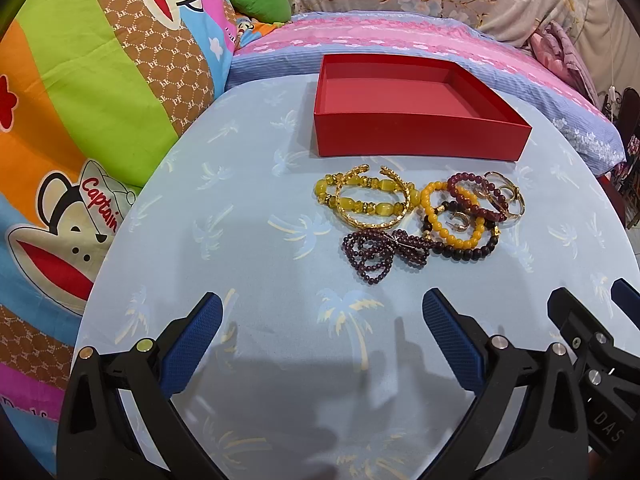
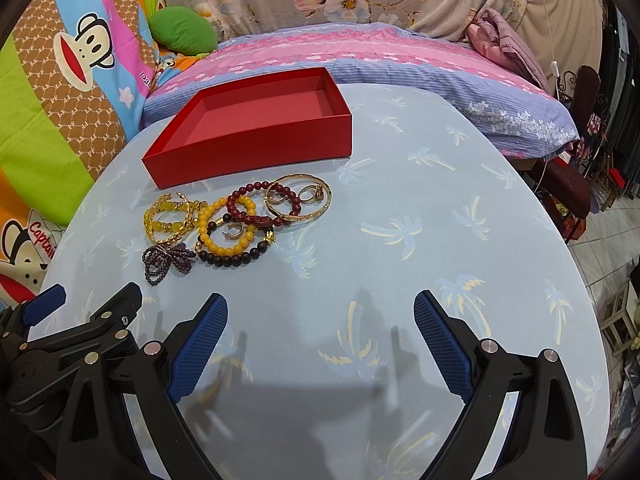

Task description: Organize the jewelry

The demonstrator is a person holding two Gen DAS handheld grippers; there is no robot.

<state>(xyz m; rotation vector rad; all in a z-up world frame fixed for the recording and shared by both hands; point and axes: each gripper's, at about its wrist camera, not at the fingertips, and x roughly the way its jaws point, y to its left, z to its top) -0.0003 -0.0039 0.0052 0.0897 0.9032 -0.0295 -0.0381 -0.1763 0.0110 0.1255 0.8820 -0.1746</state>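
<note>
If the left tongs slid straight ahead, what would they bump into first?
Probably the purple bead strand at the near edge of the jewelry pile, then the red box behind it. The open left tongs have only bare cloth before that; depth is uncertain.

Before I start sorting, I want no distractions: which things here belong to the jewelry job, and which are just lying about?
Job:
red box, empty
yellow bead bracelet
gold bangle
purple bead strand
dark bead bracelet

Lying about:
green cushion
cartoon-print bedding
pink and blue pillow
</note>
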